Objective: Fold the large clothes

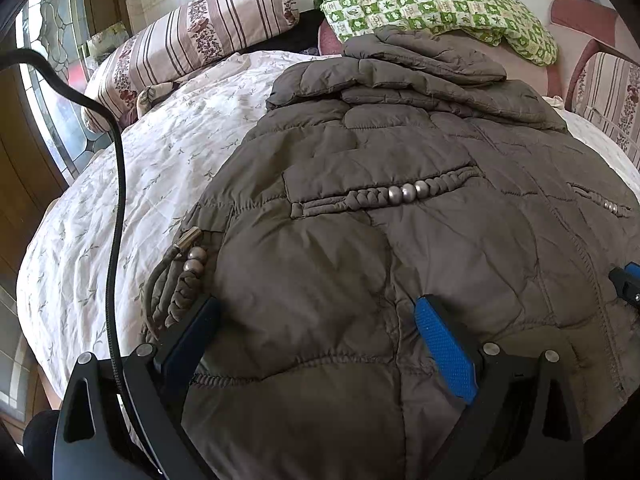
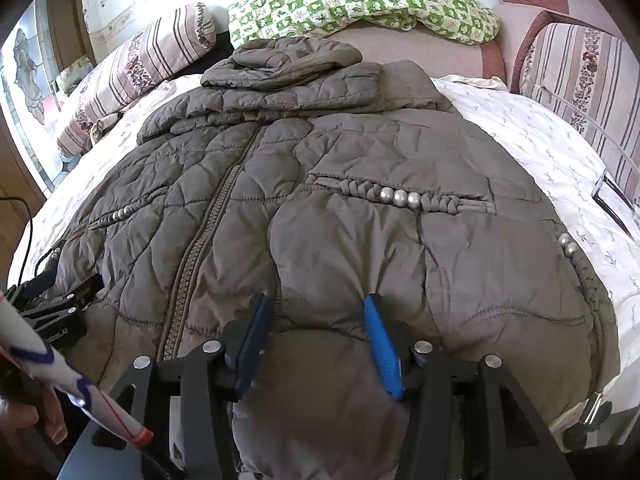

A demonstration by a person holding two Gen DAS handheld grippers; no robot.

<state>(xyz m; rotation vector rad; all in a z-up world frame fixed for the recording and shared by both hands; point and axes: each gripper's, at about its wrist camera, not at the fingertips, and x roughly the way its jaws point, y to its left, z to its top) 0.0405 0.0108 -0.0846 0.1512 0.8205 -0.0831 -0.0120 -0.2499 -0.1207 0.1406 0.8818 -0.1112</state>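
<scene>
A brown quilted puffer jacket point(image 1: 400, 216) lies front up on the bed, zipped, with its sleeves and hood folded over the far end; it also fills the right wrist view point(image 2: 320, 184). My left gripper point(image 1: 316, 308) is open, its blue pads straddling the jacket's near left hem beside the braided drawstring with silver beads point(image 1: 188, 272). My right gripper point(image 2: 316, 304) is open, with a bulge of the jacket's near hem between its pads. The right gripper's tip shows at the right edge of the left wrist view point(image 1: 628, 284); the left gripper shows at the left of the right wrist view point(image 2: 60, 304).
The bed has a white floral sheet point(image 1: 132, 184). A striped bolster pillow point(image 1: 192, 40) and a green checked quilt point(image 1: 432, 4) lie at the far end. A striped cushion point(image 2: 584, 80) stands far right. A black cable point(image 1: 116, 208) hangs on the left.
</scene>
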